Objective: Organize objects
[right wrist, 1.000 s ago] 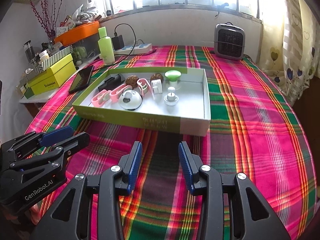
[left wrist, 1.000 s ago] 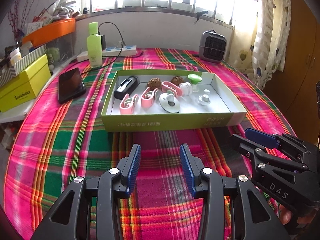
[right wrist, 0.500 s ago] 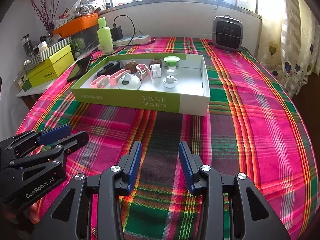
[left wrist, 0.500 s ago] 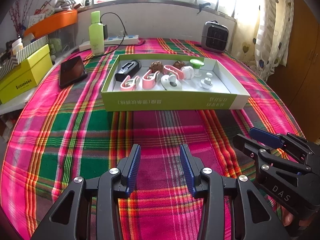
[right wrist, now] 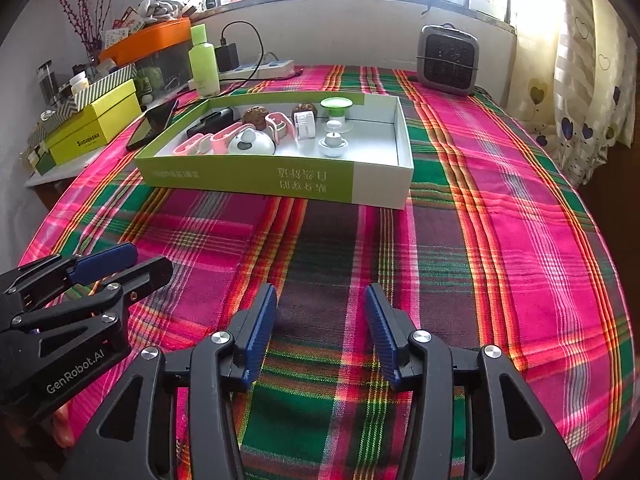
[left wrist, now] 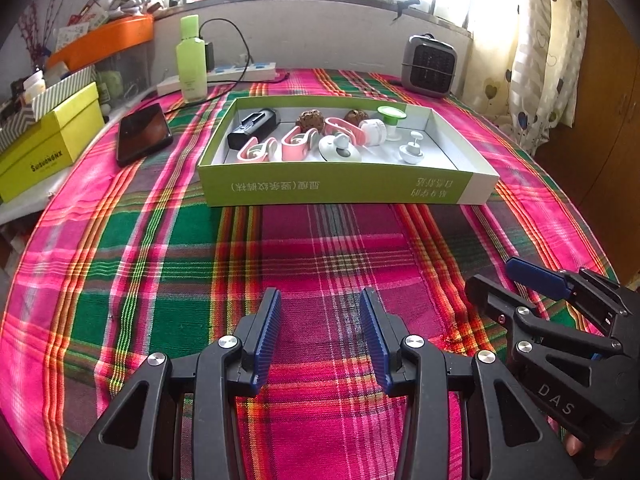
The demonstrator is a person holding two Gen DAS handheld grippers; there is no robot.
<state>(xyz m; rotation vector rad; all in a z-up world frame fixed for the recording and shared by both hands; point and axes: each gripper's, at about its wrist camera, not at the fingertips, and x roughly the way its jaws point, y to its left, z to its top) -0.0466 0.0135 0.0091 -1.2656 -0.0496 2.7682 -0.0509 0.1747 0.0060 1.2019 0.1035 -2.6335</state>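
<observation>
Where plaid cloth (left wrist: 160,248) covers table, green box (left wrist: 336,188) by window, L jaws apart, R opening, both empty

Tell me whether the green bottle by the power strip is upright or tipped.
Upright. The green bottle stands on its base with its cap on top, beside the power strip, behind the green box.

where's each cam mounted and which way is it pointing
Left wrist: on the left gripper, angled down across the plaid table toward the green box; the right gripper and fingertips show at lower right.
Right wrist: on the right gripper, jaws opening, empty; left gripper at lower left.
Shared: box, green bottle, heater.
</observation>
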